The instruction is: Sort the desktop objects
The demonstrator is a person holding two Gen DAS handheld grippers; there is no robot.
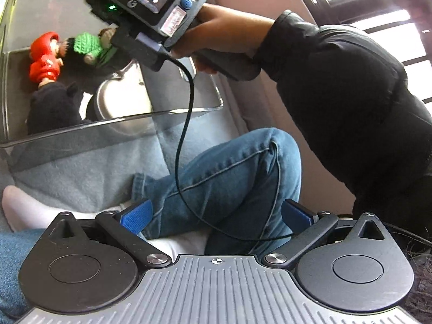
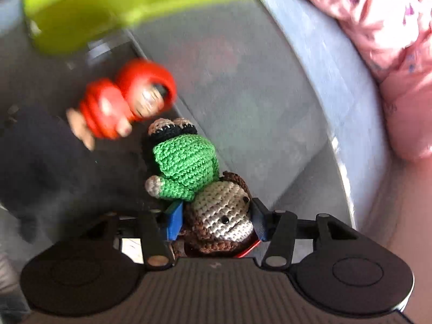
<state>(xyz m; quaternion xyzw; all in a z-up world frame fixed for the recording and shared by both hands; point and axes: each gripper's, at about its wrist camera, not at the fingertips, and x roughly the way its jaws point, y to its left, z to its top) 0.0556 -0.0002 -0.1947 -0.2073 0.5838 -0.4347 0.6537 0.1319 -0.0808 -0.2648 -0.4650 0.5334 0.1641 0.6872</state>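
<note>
Right wrist view: my right tongs [image 2: 217,222] close their blue pads on the brown-haired head of a crocheted doll in a green knitted sweater [image 2: 186,167], its body stretching away from me inside a clear plastic bin [image 2: 243,86]. Just beside it lies a glossy red hooded figurine [image 2: 127,102], with a black plush toy [image 2: 40,156] to the left; a lime-green container [image 2: 62,13] blurs at the top. From the left wrist view, my left tongs [image 1: 216,216] hang open and empty over my jeans [image 1: 229,178], well apart from the bin. Whether the doll is arriving or leaving, I cannot tell. Either way, I judge the soft head needs a steady, unhurried grip.
</note>
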